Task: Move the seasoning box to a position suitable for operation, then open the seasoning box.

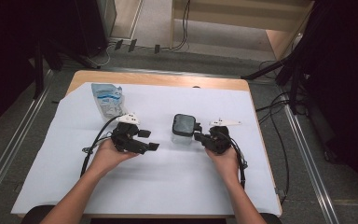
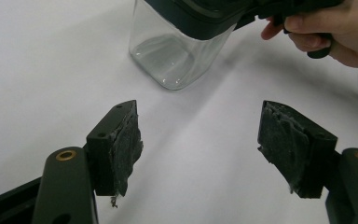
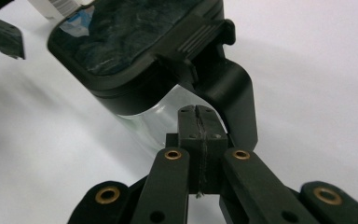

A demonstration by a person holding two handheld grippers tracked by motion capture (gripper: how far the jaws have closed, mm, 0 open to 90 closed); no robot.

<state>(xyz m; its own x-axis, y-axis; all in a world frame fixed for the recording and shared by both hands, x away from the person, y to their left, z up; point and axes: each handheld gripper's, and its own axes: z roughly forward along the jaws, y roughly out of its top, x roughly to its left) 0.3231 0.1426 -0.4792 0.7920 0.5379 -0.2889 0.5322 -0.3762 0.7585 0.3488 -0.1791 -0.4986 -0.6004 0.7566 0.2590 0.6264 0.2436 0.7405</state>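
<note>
right claw: the right gripper [image 3: 200,135] is clenched, pads pressed flat together with nothing between them, its tip just beside the side latch of the jar's lid
left claw: the left gripper [image 2: 200,144] is released, jaws standing wide with bare white sheet between the pads; the jar sits ahead of it, apart from both pads
jar place: the jar [image 1: 182,133] stands upright on the white sheet [image 1: 168,182], near the middle of the table [image 1: 158,78], between the two hands and closer to the right one
jar build: clear square-sided body, looks empty, so probably light; rigid wall, likely smooth and slippery to a pad, and may crack if dropped
lid: the dark lid [image 3: 135,37] has clip latches on its sides and seems seated on the rim; the ribbed latch [image 3: 200,39] looks stiff
where to hold: flat clear walls below the lid for steadying; the latch edge for prying
pouch: a soft blue-and-white pouch [image 1: 107,100] lies at the far left, well apart from the jar
writing: the pouch carries print, too small to read; no brand visible on jar or lid
</note>
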